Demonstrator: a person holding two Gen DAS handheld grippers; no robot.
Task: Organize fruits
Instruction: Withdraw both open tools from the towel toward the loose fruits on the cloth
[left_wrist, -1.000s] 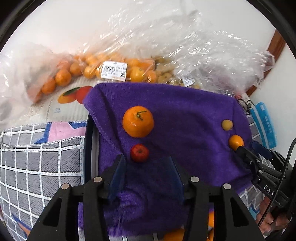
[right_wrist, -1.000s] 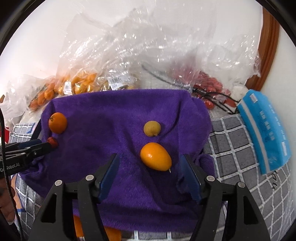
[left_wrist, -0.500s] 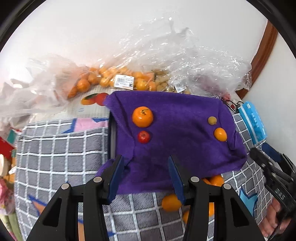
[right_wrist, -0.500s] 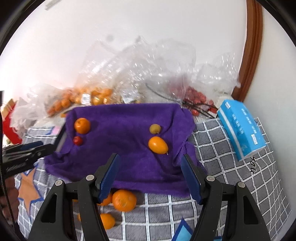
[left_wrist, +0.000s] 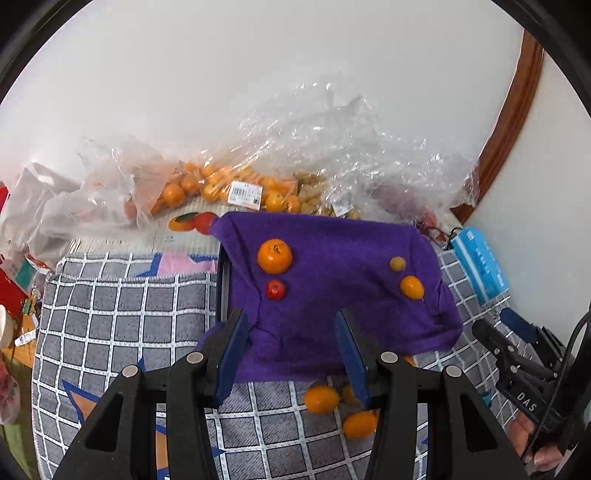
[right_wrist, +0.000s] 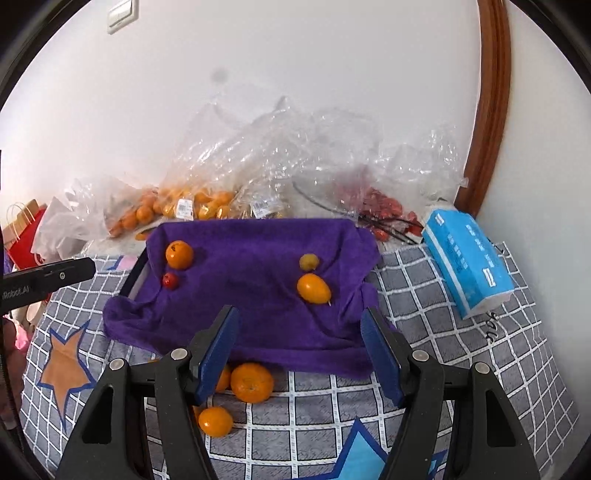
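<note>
A purple towel (left_wrist: 332, 295) (right_wrist: 251, 288) covers a dark tray. On it lie a mandarin (left_wrist: 274, 256) (right_wrist: 179, 254), a small red fruit (left_wrist: 276, 289) (right_wrist: 170, 280), a small yellow-green fruit (left_wrist: 398, 263) (right_wrist: 308, 261) and an oval orange fruit (left_wrist: 411, 287) (right_wrist: 313, 288). Loose oranges (left_wrist: 321, 398) (right_wrist: 252, 382) lie on the checked cloth before the towel's near edge. My left gripper (left_wrist: 290, 347) hovers open and empty above that near edge. My right gripper (right_wrist: 299, 343) also stands open and empty, above the towel's front.
Clear plastic bags of oranges (left_wrist: 221, 188) (right_wrist: 184, 206) and red fruit (right_wrist: 384, 206) pile against the back wall. A blue tissue pack (left_wrist: 480, 262) (right_wrist: 467, 262) lies at the right. A grey checked cloth (left_wrist: 122, 325) (right_wrist: 443, 350) covers the table. A wooden frame (right_wrist: 491, 110) rises at the right.
Both grippers pulled back and up from the towel, so the fruits look smaller and farther. The loose oranges on the checked cloth came into view. Jaw openings stayed the same.
</note>
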